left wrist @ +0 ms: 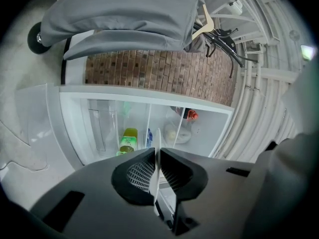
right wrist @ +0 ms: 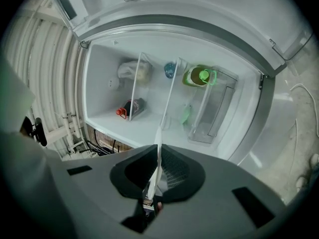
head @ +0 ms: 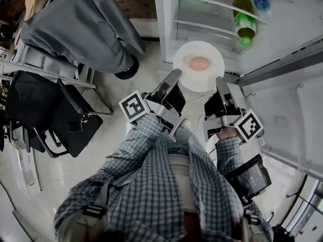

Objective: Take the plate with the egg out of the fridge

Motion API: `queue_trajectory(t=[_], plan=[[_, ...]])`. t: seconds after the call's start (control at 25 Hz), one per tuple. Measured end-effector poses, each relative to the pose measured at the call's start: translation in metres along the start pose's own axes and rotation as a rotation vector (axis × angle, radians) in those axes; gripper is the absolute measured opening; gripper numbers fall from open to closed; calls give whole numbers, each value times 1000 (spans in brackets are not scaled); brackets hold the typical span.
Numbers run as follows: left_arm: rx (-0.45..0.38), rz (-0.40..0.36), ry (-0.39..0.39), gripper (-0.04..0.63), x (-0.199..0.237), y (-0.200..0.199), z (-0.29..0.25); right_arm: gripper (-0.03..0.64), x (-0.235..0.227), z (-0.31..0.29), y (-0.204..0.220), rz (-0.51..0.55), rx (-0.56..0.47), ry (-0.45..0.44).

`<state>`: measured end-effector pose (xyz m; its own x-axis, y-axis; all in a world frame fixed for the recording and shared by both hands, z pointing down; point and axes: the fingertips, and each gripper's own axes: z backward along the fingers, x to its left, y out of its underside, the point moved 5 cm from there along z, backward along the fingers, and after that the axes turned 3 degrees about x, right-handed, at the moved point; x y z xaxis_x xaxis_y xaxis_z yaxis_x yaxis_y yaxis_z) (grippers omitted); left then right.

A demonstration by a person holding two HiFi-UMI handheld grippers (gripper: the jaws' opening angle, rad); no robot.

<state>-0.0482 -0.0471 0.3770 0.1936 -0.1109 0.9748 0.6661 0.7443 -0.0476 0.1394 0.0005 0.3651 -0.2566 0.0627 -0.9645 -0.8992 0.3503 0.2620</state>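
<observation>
White ceramic, one item, gripped at two points.
- Left gripper (head: 174, 77): jaws clenched on the near-left rim of the plate (head: 214, 69), whose edge shows as a thin sliver between the ribbed pads.
- Plate: held level, spanning both pairs of jaws and just ahead of them, in front of the open fridge (head: 212, 4) and off its shelves.
- Egg (head: 199, 63): at plate centre, forward of both jaws.
- Right gripper (head: 220, 83): jaws clamped on the near-right rim.
- Step, as judged: withdrawal almost complete.
- Next move calls for a matched, level pull-back, so the egg does not roll.
</observation>
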Motion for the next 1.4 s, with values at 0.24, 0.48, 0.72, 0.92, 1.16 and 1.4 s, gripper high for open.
queue_trajectory(t=[0.24,0.48,0.72,0.92,1.16,1.4], plan=[[-32,7,5,34,5,-4,1,28,-1,-9,0,-5,39,-11],[-44,1,6,34,7,-3,-2,28,-5,-11,-6,-2,58,-11],[-78,3,10,34,8,-4,-1,28,-4,-17,-9,4,87,-35],[-87,-6,14,34,6,-6,-3,28,-4,-20,-11,11,100,-42],[-88,1,12,34,8,-6,-7,28,-5,-22,-14,14,95,-42],[-85,10,8,34,11,-3,-7,28,-7,-19,-15,10,87,-33]])
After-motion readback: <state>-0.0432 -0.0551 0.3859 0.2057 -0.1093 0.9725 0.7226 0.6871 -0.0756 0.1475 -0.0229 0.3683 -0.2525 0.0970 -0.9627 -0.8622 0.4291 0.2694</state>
